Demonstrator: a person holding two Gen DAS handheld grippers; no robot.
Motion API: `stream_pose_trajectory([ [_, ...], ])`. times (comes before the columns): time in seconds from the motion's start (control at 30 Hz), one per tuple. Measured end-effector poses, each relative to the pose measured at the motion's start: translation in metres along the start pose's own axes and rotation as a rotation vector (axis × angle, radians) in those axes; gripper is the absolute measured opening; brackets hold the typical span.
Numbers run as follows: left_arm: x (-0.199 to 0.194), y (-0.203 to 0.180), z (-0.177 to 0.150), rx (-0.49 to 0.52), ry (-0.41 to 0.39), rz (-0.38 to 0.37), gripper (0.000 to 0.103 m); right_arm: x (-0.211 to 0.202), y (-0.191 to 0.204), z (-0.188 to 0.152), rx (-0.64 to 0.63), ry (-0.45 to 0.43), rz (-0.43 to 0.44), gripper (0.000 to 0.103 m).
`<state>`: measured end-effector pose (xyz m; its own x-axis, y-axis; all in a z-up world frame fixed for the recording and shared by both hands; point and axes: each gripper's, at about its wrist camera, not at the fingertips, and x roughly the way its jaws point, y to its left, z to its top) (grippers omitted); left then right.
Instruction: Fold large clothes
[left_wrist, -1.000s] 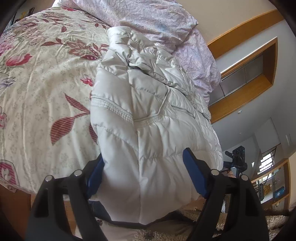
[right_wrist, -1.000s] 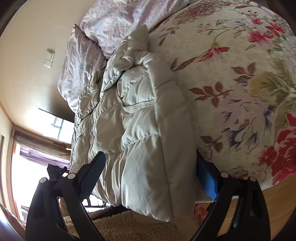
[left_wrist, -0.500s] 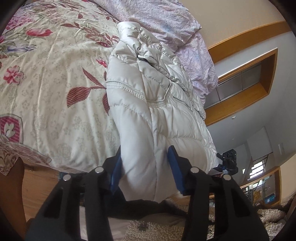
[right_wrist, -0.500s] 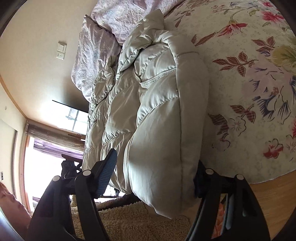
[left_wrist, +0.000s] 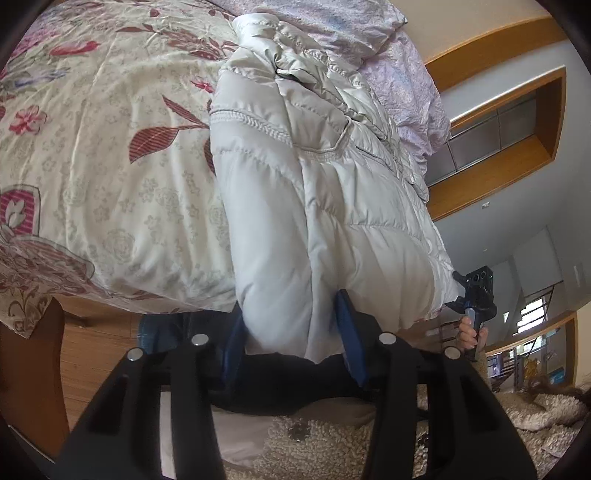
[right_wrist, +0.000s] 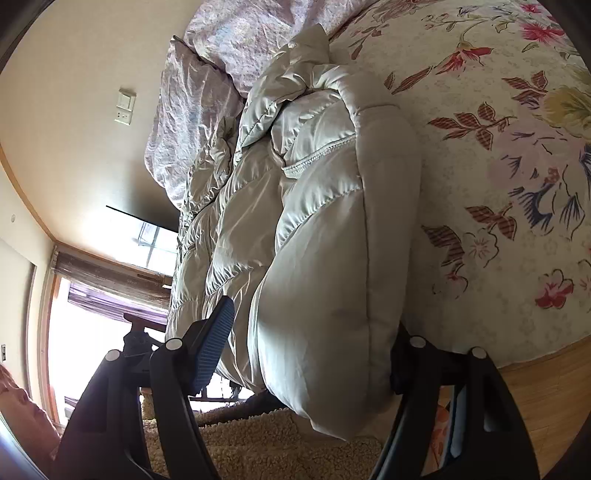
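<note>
Grasp step: left hand-held gripper (left_wrist: 291, 328) pinches the hem of the puffy white quilted jacket (left_wrist: 314, 177) on the floral bed (left_wrist: 110, 166), right hand-held gripper (right_wrist: 310, 347) half-closed around it, next likely lifting hem toward collar.

Jacket (left_wrist: 317, 192) on bedspread (left_wrist: 110, 177), pillow (left_wrist: 369, 40) behind it.

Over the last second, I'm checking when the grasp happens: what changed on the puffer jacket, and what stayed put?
The left gripper narrowed from wide open onto the hanging end of the puffer jacket, its pads now pressing the padding. The right gripper also closed in around its end, though a gap remains at one pad. The jacket's bulk stayed lying on the floral bedspread beside the pillow.
</note>
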<state>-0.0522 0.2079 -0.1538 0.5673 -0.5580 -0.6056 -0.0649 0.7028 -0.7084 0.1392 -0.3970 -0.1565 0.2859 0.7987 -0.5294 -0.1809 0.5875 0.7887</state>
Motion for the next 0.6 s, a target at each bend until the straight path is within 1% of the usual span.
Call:
stream_pose_trajectory([
  [0.03,0.000,0.002,0.000,-0.018,-0.002,-0.017,0.045,0.000,-0.001,-0.001,0.005,-0.003,-0.004,0.064],
  [0.07,-0.001,0.004,0.000,-0.026,-0.004,-0.027,0.039,0.000,-0.002,-0.001,0.011,-0.006,-0.004,0.060],
  [0.1,-0.002,0.003,-0.002,-0.027,-0.010,-0.035,0.031,0.001,-0.004,-0.002,0.020,-0.008,-0.009,0.050],
  [0.13,-0.004,0.002,-0.002,-0.026,-0.019,-0.045,0.028,0.001,-0.007,-0.003,0.030,-0.008,-0.017,0.045],
  [0.17,-0.007,-0.001,-0.003,-0.016,-0.032,-0.045,0.022,0.001,-0.009,-0.003,0.036,-0.011,-0.019,0.039],
  [0.2,-0.010,-0.005,-0.003,-0.003,-0.048,-0.037,0.019,0.001,-0.009,-0.004,0.035,-0.017,-0.023,0.034],
  [0.3,-0.020,-0.017,0.001,0.013,-0.090,-0.007,0.015,-0.001,0.001,-0.005,0.012,-0.036,-0.052,0.027],
  [0.37,-0.031,-0.027,0.007,0.032,-0.136,0.007,0.014,-0.004,0.012,-0.005,-0.021,-0.050,-0.063,0.024],
  [0.5,-0.060,-0.044,0.022,0.069,-0.257,-0.012,0.013,-0.015,0.042,-0.006,-0.098,-0.112,-0.060,0.021],
  [0.6,-0.075,-0.052,0.034,0.093,-0.315,-0.019,0.012,-0.023,0.058,-0.002,-0.128,-0.172,-0.045,0.020],
])
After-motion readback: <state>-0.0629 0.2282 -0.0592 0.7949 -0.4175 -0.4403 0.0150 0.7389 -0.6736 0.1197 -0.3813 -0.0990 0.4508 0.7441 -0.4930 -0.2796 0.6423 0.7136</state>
